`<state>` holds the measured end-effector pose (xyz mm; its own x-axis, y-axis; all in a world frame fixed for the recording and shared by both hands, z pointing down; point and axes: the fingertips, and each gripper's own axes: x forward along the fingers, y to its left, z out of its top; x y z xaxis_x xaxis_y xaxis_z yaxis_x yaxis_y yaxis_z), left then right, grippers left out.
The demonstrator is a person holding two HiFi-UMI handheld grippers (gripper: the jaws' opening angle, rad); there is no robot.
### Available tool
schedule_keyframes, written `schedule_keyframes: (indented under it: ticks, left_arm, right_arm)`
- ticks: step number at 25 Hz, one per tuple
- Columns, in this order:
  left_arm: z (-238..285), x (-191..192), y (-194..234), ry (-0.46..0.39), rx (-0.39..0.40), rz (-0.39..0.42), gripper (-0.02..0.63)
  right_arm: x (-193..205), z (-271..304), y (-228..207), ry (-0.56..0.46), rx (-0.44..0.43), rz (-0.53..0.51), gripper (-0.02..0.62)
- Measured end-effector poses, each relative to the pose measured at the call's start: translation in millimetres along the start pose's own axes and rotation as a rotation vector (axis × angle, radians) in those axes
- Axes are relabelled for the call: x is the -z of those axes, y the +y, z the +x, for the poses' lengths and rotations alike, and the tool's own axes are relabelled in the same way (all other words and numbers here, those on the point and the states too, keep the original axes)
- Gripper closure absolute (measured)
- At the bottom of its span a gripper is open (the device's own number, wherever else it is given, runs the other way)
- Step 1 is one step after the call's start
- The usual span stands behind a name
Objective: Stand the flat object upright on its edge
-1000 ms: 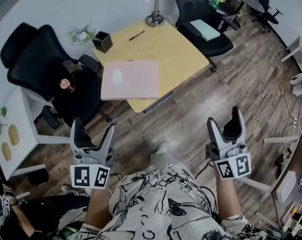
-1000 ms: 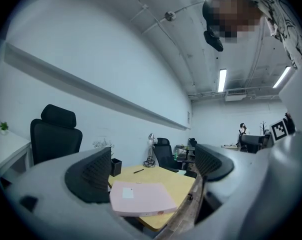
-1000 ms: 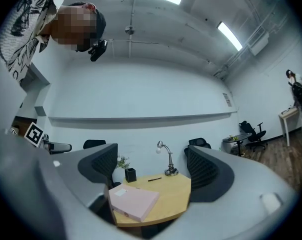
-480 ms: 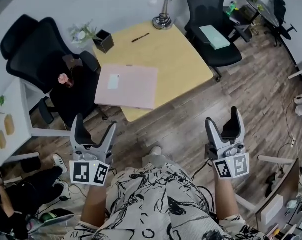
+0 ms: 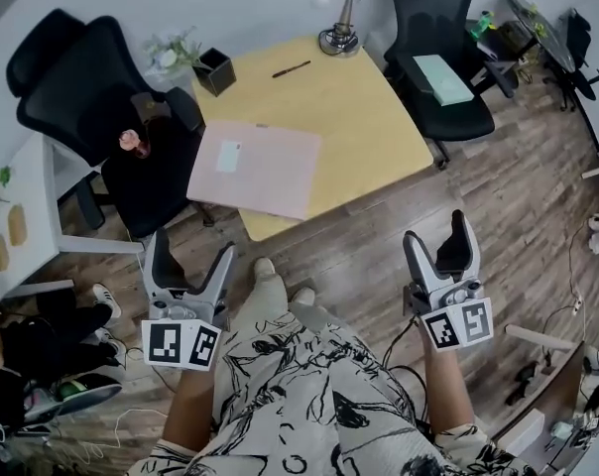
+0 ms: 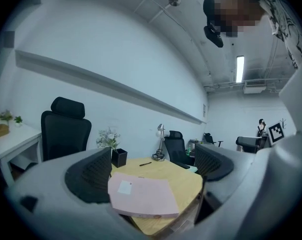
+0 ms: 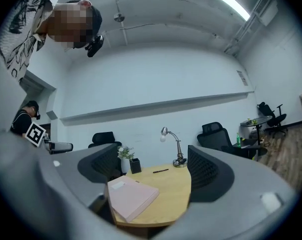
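Hovering short of the table (image 5: pixel 369 117), left gripper (image 5: pixel 190 258) and right gripper (image 5: pixel 436 240) both spread, empty; pink folder (image 5: pixel 255 169) is lying flat.

We see the flat pink box (image 5: pixel 255 167) lying on the pale wooden table's (image 5: pixel 379 127) near left edge; behind it sit the black square pot (image 5: pixel 213 70) at left, black pen (image 5: pixel 292 68) midway, silver desk lamp (image 5: pixel 339 38) at right.

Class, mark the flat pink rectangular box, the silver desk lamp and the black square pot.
Flat pink rectangular box (image 5: pixel 270 172): head view, top face.
Silver desk lamp (image 5: pixel 339 41): head view, round base.
Black square pot (image 5: pixel 213 70): head view, its middle.
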<state>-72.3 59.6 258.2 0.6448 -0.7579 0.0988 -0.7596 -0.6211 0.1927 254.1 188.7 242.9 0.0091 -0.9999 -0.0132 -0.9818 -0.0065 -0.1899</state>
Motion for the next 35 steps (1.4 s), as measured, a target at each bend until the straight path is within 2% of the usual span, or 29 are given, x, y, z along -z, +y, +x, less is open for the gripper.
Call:
schedule_keyframes:
  ticks: [7,15,21,26,32,35]
  left_arm:
    - [7.2,18.6,19.1,0.027,-0.025,-0.068,0.095]
    - [38.2,14.5,46.6,0.008,-0.071,-0.123,0.095]
    - [51.0,45.2,78.4,0.041,-0.126,-0.335,0.095]
    - [51.8,90.2,96.1,0.115,-0.16,-0.474,0.095]
    - [60.9,135.9,110.9,0.131,-0.169,-0.603,0.092]
    - [62.7,157.3,117.6,0.14,-0.199,-0.686,0.091]
  right_arm:
    - [14.8,21.3,2.2,0.031,-0.034,0.003,0.158]
    - [8.5,75.6,-10.0,0.049,-0.052,-0.027,0.158]
    - [38.4,157.8,13.8,0.18,-0.22,-0.063,0.163]
    - [77.0,229.5,28.2,0.319,-0.346,-0.099,0.163]
    - [124.7,303.3,45.8,0.437,-0.428,-0.092,0.166]
    - [153.7,331.1,61.6,0.524,-0.481,-0.093,0.166]
